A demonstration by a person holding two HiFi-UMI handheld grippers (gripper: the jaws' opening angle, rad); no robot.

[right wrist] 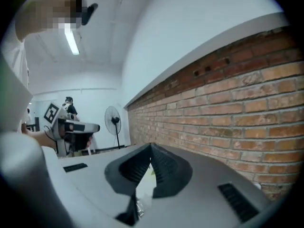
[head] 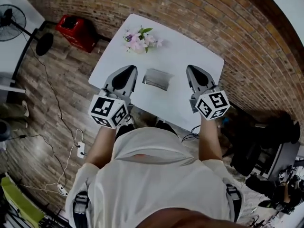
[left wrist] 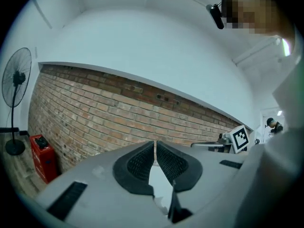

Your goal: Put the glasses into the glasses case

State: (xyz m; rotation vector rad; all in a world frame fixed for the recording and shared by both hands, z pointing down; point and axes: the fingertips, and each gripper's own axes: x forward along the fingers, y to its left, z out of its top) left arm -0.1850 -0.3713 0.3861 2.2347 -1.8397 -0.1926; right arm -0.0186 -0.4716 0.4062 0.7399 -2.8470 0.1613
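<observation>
A grey glasses case [head: 158, 78] lies shut on the white table [head: 190, 51], near its front edge. No glasses show in any view. My left gripper [head: 130, 71] is held up to the left of the case, and my right gripper [head: 192, 71] to its right, both above the table's near side. In the left gripper view the jaws [left wrist: 155, 144] meet at their tips with nothing between them and point level at the brick wall. In the right gripper view the jaws [right wrist: 151, 148] are also shut and empty, aimed along the wall.
A bunch of pink flowers [head: 141, 39] lies at the table's far side. A red box [head: 76, 31] and a standing fan [head: 12, 20] are on the wooden floor to the left. Cables and a power strip [head: 80, 149] lie near my left side, dark equipment [head: 266, 146] to the right.
</observation>
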